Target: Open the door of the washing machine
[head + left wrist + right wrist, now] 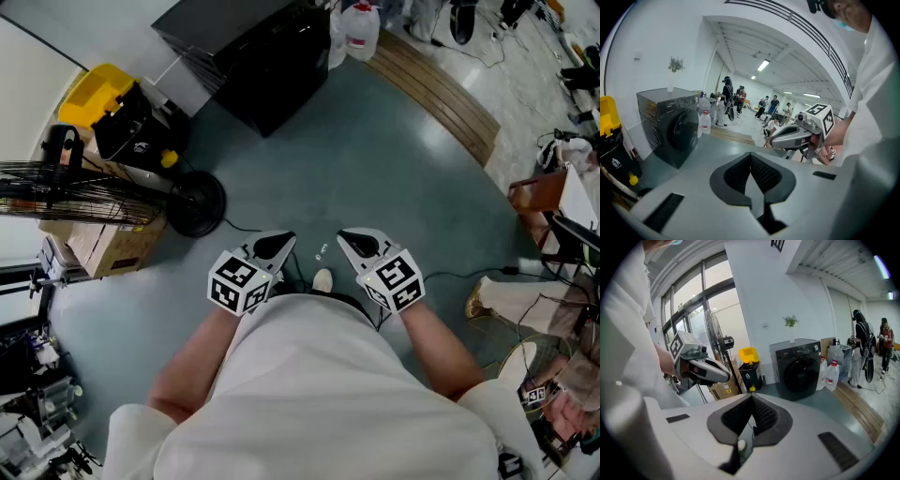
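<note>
Black-fronted washing machine (253, 56) stands at the far side of the grey-green floor (375, 169), well apart from you. A yellow bin (94, 94) is on its left and two clear jugs (361, 28) are on its right.

Grippers: you hold both low and close to your body, pointing down and forward.
- Left gripper (281, 242): pads together at the tip, nothing between them.
- Right gripper (349, 239): reads the same in its own view, closed and empty.

Step in hand, as I judge it: the approach, with no contact yet.

Orientation of the machine:
- It stands upright, so I read its long axis as vertical, though it looks only a little taller than wide.
- Its round dark door (801, 372) is on the front face and looks out over the open floor towards you. In the right gripper view it is turned slightly to that view's left.
- The door appears shut and flush with the front.
- I cannot make out the handle or the hinge side from here.

To do this well:
- Walk in square to the front face.
- Keep the door centred in one gripper view until you can tell the handle edge from the hinge edge.
- Part the jaws before you reach it.
- Take the pull at the rim opposite the hinge.
- Swing the door outward along its arc, not straight back.
- Stand clear of the door's sweep and mind the jugs on that side.
</note>
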{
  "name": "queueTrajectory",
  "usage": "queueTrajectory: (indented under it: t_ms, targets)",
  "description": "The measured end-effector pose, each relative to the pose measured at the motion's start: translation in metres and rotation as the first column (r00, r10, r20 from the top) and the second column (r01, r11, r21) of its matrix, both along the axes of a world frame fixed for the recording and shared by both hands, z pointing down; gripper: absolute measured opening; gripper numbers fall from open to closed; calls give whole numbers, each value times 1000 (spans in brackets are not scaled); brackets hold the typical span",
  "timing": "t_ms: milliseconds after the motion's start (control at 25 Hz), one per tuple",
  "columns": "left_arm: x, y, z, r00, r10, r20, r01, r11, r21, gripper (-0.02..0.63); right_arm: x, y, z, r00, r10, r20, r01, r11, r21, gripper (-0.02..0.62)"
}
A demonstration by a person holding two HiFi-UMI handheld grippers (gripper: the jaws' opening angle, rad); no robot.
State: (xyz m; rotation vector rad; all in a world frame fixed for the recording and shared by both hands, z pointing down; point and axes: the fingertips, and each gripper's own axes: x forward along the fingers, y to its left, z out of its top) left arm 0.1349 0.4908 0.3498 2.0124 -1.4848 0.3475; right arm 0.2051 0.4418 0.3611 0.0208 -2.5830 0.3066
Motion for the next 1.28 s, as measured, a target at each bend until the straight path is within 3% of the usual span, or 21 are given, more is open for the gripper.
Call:
queueTrajectory:
  t_ms: [400, 640, 720, 800, 1120, 1280]
  targets:
    - [5, -23, 6, 999, -14, -32, 14, 1000, 0, 17, 15, -29, 6, 998, 58, -21, -58, 998, -26, 5]
    - [-24, -63, 24, 999, -28, -35, 29, 999, 15, 17, -3, -58, 17, 995, 93, -34, -94, 995, -22, 8]
    - [-45, -82, 34, 998, -46, -42, 47, 999, 17, 18, -18, -74, 23, 994, 100, -51, -101, 995, -21, 21]
    - [-70, -109, 44, 997, -60, -40, 61, 998, 19, 18, -35, -95, 26, 992, 106, -67, -108, 994, -25, 80]
    - [-208, -236, 89, 981, -194, 16, 194, 981, 20, 19, -129, -208, 16, 983, 149, -104, -148, 989, 25, 75]
    - [-273, -276, 118, 965, -253, 63, 254, 967, -6, 20, -174, -246, 17, 979, 175, -102, -174, 985, 18, 85]
